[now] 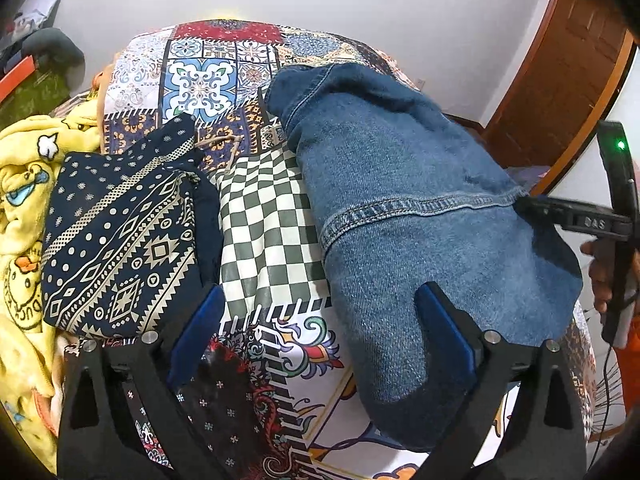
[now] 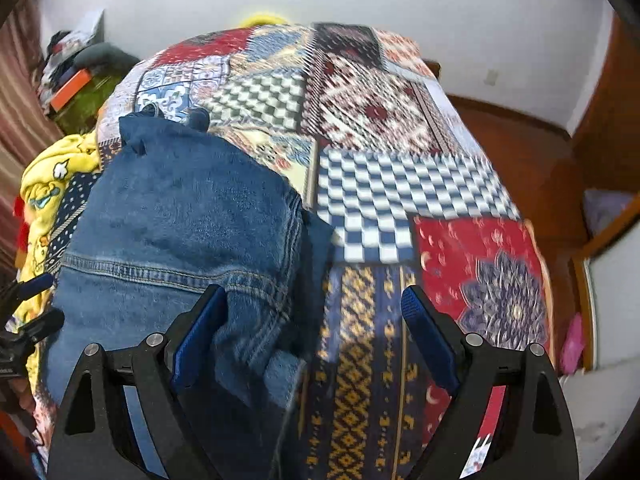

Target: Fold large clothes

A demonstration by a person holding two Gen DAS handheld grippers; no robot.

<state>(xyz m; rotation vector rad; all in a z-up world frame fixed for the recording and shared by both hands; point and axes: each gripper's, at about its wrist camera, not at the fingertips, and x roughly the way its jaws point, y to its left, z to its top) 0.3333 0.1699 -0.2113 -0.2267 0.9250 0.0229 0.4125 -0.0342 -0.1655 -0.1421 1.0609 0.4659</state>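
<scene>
A folded blue denim garment [image 1: 400, 200] lies on the patchwork bedspread [image 1: 208, 80]. My left gripper [image 1: 320, 300] hangs open over the garment's near left edge: its right pad is over the denim and its left pad over the bedspread, with nothing pinched. In the right wrist view the same denim garment [image 2: 180, 220] fills the left side. My right gripper [image 2: 314, 300] is open and straddles its right edge, left pad over denim, right pad over the bedspread [image 2: 400, 184]. One of the right gripper's fingers [image 1: 560, 211] shows at the denim's right edge, with a person's hand [image 1: 600, 276] behind it.
A folded navy patterned cloth [image 1: 120, 240] lies left of the denim, beside a crumpled yellow duck blanket [image 1: 24, 200]. The bed ends at the right, with wooden floor [image 2: 520, 160] and a wooden door [image 1: 560, 80] beyond. Clutter [image 2: 72, 80] sits at the far left by the wall.
</scene>
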